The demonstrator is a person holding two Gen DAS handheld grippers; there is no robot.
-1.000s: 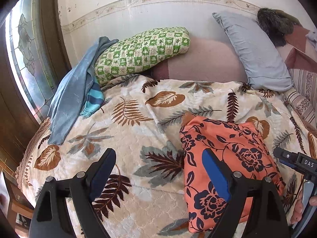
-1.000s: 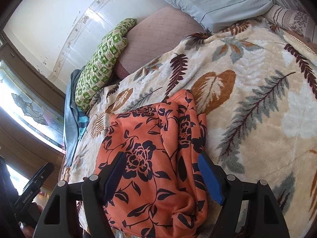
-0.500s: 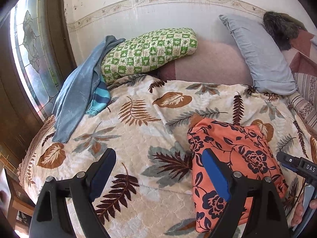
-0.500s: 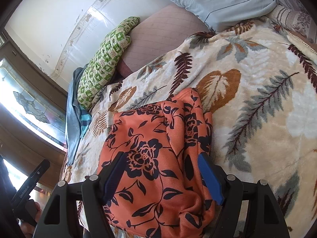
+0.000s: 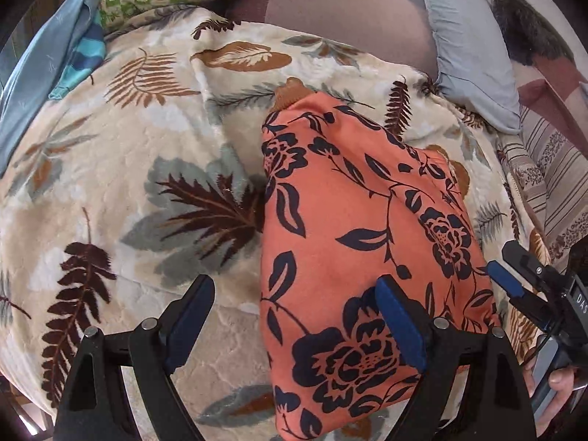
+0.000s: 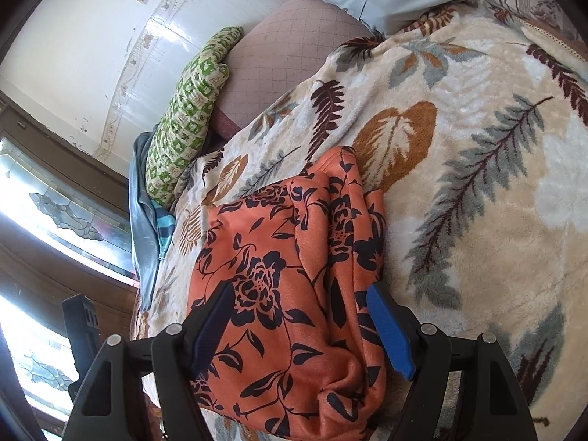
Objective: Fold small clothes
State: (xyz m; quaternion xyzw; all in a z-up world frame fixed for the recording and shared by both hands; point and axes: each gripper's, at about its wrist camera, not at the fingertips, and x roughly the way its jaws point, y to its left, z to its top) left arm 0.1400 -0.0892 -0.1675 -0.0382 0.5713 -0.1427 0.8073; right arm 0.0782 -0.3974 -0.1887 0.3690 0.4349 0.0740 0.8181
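Near the bed's front edge — orange flowered garment [image 5: 352, 242] lies folded on the blanket [image 5: 121, 191] | left gripper [image 5: 294, 327] released, straddling its left edge | right gripper [image 6: 299, 327] released above it — likely poised to fold again

Black left gripper [image 5: 294, 325] frame, blue pads, silver screws.

White letters "DAS", cut off by the frame edge, stand on the right hand-held gripper [image 5: 514, 284].

Wall: white wall [image 6: 73, 22], patterned border strip.
Window: leaded-glass window [image 6: 44, 198], brightly lit.
Bed: leaf-print blanket [image 5: 121, 169] is spread.
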